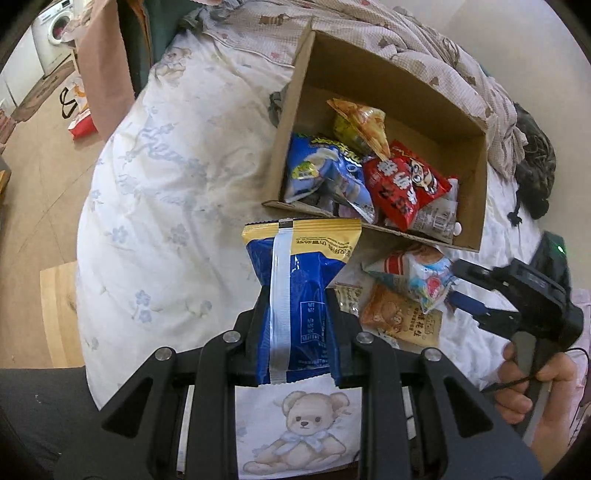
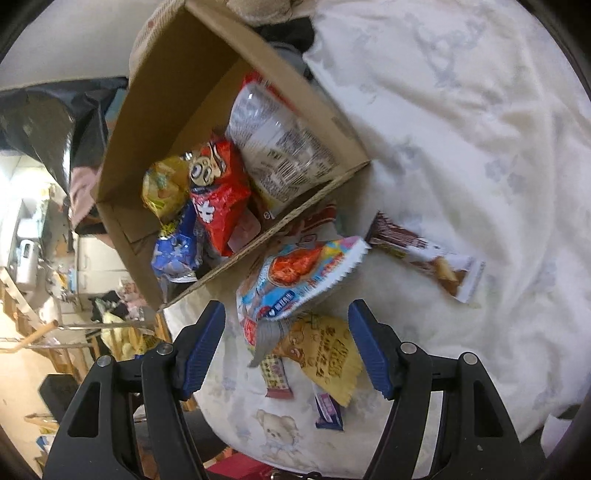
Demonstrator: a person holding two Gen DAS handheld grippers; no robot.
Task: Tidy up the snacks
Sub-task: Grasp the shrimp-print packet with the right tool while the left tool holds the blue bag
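My left gripper [image 1: 295,314] is shut on a blue and yellow snack bag [image 1: 297,291], held above the bed just in front of the cardboard box [image 1: 476,177]. The box holds a red packet [image 1: 402,184], a blue packet [image 1: 325,170] and a yellow-orange packet [image 1: 360,125]. My right gripper [image 2: 286,343] is open over loose snacks on the bed beside the box [image 2: 155,92]: a light-blue and orange packet [image 2: 295,277] and a yellow packet [image 2: 325,350] between the fingers. It also shows in the left wrist view [image 1: 469,291], open.
A brown and white bar [image 2: 424,254] lies on the bed to the right. Small packets [image 2: 328,410] lie near the bed edge. The floral duvet [image 1: 166,184] covers the bed; rumpled blanket [image 1: 406,33] lies behind the box. Wooden floor [image 1: 40,147] is at the left.
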